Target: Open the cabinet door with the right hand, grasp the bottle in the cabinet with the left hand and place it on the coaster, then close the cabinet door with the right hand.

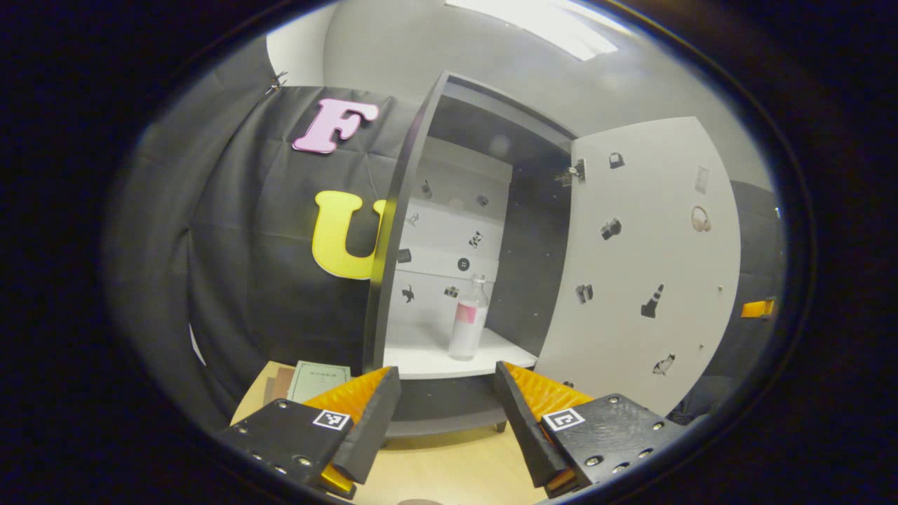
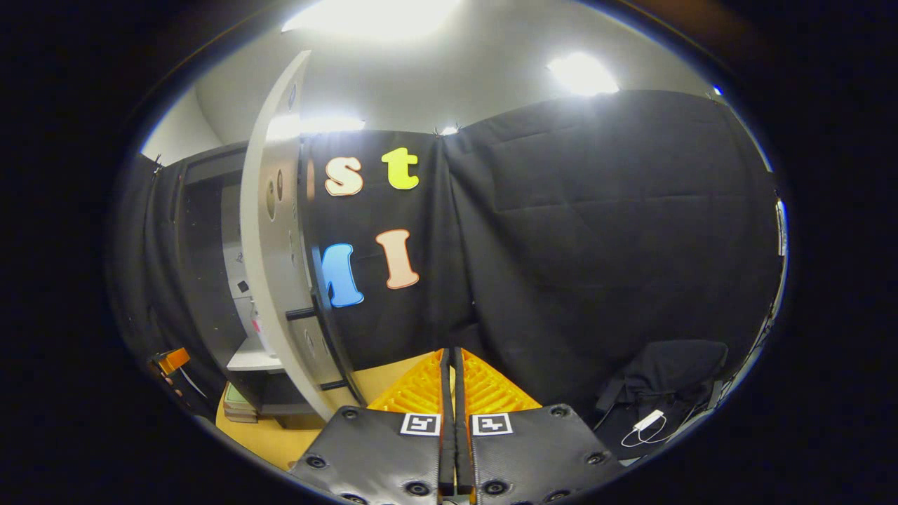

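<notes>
The grey cabinet (image 1: 403, 231) stands open, its white door (image 1: 645, 266) swung out to the right. Inside, a clear bottle (image 1: 468, 319) with a pink label stands upright on the white shelf (image 1: 421, 358). My left gripper (image 1: 445, 372) is open, low in front of the shelf and short of the bottle, with nothing between its fingers. In the right gripper view the door (image 2: 270, 266) shows edge-on at the left, with a dark handle (image 2: 300, 313) on it. My right gripper (image 2: 449, 361) is shut on nothing, to the right of the door and apart from it.
A green booklet (image 1: 319, 380) and brown flat pieces (image 1: 279, 384) lie on the wooden table (image 1: 449, 470) left of the cabinet. A black bag (image 2: 666, 379) with a white cable (image 2: 647, 423) sits low at the right. Black cloth walls surround the booth.
</notes>
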A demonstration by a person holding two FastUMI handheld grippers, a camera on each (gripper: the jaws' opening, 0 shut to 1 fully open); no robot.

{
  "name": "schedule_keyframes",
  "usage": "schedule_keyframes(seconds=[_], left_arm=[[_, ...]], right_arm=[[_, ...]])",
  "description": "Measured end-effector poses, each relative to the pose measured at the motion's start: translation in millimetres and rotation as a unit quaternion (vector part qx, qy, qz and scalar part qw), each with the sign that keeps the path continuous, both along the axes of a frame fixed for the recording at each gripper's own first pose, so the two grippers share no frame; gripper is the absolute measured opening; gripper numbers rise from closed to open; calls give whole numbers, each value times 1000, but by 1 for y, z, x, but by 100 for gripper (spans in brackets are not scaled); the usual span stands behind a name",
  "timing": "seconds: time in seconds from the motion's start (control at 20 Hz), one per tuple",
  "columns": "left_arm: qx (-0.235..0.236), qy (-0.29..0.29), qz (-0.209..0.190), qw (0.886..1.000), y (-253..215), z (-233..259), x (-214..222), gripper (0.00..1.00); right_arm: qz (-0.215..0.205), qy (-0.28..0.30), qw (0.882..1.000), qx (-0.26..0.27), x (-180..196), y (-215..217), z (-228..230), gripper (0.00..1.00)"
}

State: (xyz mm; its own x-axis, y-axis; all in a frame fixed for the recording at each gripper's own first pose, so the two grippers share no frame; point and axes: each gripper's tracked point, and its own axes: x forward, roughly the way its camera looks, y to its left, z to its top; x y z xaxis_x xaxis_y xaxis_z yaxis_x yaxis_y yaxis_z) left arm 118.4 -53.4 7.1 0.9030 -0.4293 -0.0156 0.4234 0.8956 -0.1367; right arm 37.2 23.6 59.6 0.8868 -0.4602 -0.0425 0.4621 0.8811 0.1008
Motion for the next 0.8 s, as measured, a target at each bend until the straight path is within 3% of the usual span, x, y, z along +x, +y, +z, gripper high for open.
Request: schedule_keyframes(seconds=[0.25,0.3,0.35,0.45,0.65,0.75,0.8], left_arm=[[13,-20,15,1000,-30,21,47,84],[12,-29,21,999,-36,26,58,84],[13,-35,25,999,-42,30,67,82],[15,-42,28,999,-59,34,84,82],[17,-36,23,999,-94,32,123,82],[18,-39,18,999,-109,35,140,82],[24,-38,16,999,-116,33,147,84]], right_arm=[[38,-15,999,4,62,-26,3,0],[40,-15,999,4,73,-33,4,10],[44,-13,999,3,84,-43,2,0],[47,2,999,0,104,-56,-4,22],[71,25,997,7,139,-68,-17,42],[72,35,997,10,153,-76,-25,73],[70,43,997,13,160,-80,-31,95]])
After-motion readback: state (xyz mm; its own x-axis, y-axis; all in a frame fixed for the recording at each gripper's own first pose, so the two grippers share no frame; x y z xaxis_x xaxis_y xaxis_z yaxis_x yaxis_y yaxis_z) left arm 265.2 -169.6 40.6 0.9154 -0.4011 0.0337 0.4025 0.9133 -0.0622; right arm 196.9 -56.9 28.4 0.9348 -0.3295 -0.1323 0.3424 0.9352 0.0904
